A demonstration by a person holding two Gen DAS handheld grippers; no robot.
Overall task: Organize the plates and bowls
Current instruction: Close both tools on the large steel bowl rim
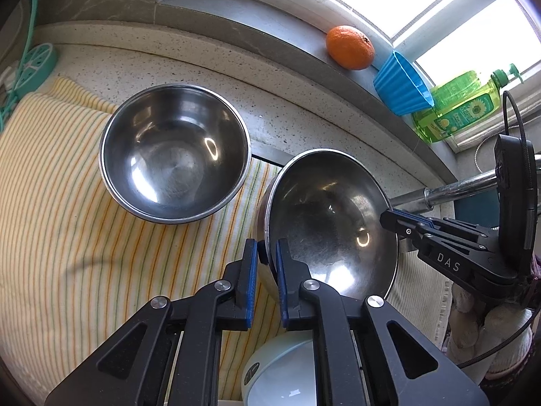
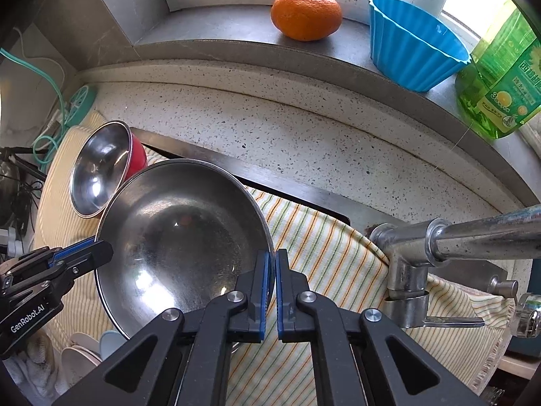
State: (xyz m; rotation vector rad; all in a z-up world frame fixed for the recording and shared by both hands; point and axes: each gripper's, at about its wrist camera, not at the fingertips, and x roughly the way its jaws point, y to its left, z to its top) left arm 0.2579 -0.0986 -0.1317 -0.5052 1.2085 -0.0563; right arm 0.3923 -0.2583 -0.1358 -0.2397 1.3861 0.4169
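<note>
Black gripper fingers with blue pads fill the bottom of both views, and each pair is pinched on the rim of the same wide steel bowl (image 1: 331,223). The left gripper (image 1: 267,253) is nearly closed with the bowl's near-left rim between its pads; the right gripper (image 2: 272,264) is closed tight on the opposite edge, one pad inside the wall and one outside. So the bowl is held at two points across from each other, tilted, just above the striped cloth (image 1: 67,220) that covers the worktop (image 1: 287,111) beside the tap (image 2: 439,240).

Thin polished steel like this is probably light and stiff, yet slick; the rolled rim looks like the only place that gives the pads a purchase, and a two-sided hold should stop it swinging. It will not break if it slips, but it would clatter and could roll.

A second, smaller steel bowl (image 1: 175,152) with a red outside sits upright on the cloth to the left, apart from the held one, and looks like a fair nesting partner. Pale dishes (image 2: 88,348) show below the left gripper. On the window ledge (image 2: 219,34) stand an orange (image 2: 306,13), a blue fluted cup (image 2: 416,44) and a green soap bottle (image 2: 500,77).
</note>
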